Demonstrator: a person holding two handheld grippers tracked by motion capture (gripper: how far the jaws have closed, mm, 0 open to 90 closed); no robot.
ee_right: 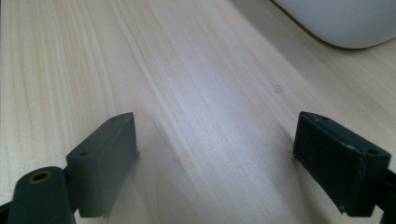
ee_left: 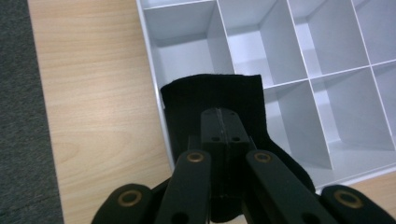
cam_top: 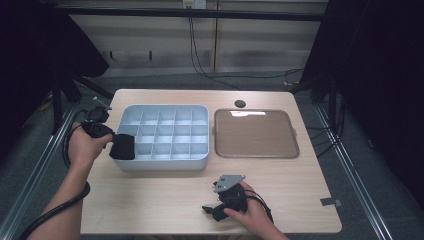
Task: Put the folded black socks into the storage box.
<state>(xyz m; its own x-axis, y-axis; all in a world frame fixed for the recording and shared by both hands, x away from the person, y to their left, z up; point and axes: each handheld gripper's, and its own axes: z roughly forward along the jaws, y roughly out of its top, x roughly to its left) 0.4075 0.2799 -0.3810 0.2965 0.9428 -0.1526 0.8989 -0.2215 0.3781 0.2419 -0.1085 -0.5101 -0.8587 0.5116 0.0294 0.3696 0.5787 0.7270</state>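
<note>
Black soft fabric piece hangs pinched in the left tongs over the white plastic compartment tray's corner; right tongs gape wide above the pale wood-grain worktop.

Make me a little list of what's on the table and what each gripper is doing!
table: light wood table
box: white divided organizer box, compartments look empty
lid: clear lid lying flat beside the box
black cloth: black cloth hanging over the box's left wall
left gripper: left gripper shut on the black cloth
right gripper: right gripper open, nothing between its jaws, low over the table
</note>
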